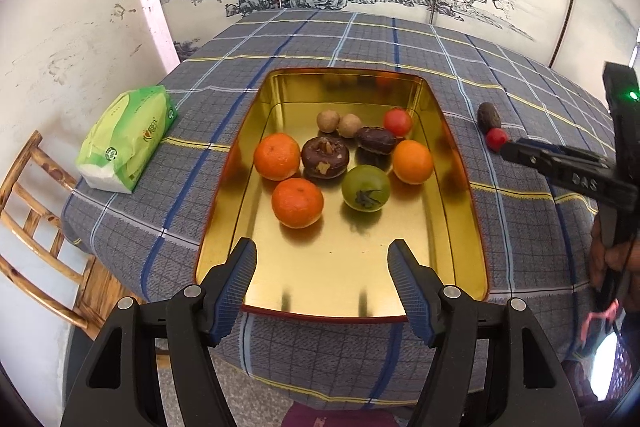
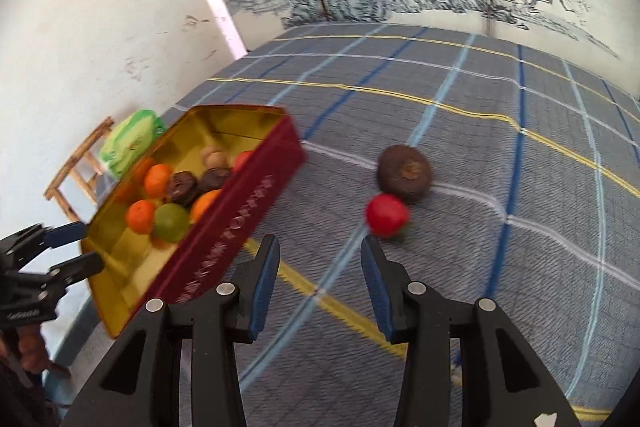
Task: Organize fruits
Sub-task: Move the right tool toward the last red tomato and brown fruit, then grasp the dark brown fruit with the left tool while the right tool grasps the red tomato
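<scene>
Both grippers are open and empty: the left gripper (image 1: 322,259) hovers at the tin's (image 1: 464,187) near end, the right gripper (image 2: 320,255) just short of the red fruit (image 2: 387,215). That fruit and the brown fruit (image 2: 404,173) touching it lie on the cloth (image 2: 480,115) right of the tin, so judging by this, collection is nearly done. Next, the right gripper should straddle and close on the red one.

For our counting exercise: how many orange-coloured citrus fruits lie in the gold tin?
3. One mandarin lies at the left, a second mandarin nearest the left gripper, a third mandarin on the right side of the gold tin. None seems hidden.
</scene>
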`<action>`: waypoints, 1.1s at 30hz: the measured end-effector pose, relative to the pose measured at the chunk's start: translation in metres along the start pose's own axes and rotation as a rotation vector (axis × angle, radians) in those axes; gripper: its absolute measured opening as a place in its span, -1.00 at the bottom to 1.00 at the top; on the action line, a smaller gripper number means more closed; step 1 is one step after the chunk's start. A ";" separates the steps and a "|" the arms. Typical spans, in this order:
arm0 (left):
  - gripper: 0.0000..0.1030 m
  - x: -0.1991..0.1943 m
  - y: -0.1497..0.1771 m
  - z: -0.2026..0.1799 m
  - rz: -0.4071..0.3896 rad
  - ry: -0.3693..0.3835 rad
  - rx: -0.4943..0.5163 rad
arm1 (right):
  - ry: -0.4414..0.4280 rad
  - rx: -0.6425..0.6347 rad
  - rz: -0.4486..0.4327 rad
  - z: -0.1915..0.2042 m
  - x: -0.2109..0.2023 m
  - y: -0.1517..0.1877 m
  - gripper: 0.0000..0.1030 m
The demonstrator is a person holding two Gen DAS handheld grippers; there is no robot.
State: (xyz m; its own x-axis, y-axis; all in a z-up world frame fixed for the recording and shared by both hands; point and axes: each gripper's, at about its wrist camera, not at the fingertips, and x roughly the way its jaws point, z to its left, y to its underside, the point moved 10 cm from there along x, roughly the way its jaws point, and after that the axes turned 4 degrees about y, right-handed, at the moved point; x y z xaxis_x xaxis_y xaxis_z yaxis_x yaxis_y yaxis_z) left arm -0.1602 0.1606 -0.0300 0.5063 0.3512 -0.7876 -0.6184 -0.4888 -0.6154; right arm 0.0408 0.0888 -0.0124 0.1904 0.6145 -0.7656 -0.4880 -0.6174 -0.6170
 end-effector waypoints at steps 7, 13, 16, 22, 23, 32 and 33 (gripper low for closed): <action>0.34 0.003 0.000 -0.003 0.011 0.007 0.000 | 0.070 -0.003 0.028 -0.019 0.017 -0.005 -0.21; 0.34 0.007 -0.001 -0.007 0.023 0.005 0.015 | 0.082 -0.004 0.048 -0.026 0.032 -0.011 -0.24; 0.34 0.006 -0.004 -0.010 0.022 0.004 0.026 | 0.095 -0.015 0.065 -0.028 0.038 -0.008 -0.44; 0.34 -0.009 -0.023 -0.036 -0.027 0.020 0.117 | 0.129 -0.018 0.016 -0.049 0.008 -0.003 -0.48; 0.34 -0.011 -0.028 -0.043 -0.034 0.025 0.135 | 0.148 -0.012 0.008 -0.059 0.001 -0.001 -0.48; 0.34 -0.005 -0.075 -0.123 -0.051 0.185 0.237 | 0.295 0.153 -0.013 -0.170 -0.046 0.034 -0.48; 0.34 -0.001 -0.082 -0.134 -0.052 0.199 0.249 | 0.302 0.174 -0.013 -0.180 -0.049 0.039 -0.48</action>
State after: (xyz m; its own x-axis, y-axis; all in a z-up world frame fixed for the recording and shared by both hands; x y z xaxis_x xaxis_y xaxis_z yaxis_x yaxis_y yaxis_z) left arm -0.0297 0.0933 0.0250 0.6338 0.1953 -0.7485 -0.7041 -0.2550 -0.6627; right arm 0.1657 -0.0535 -0.0322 0.4282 0.4324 -0.7935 -0.6168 -0.5019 -0.6063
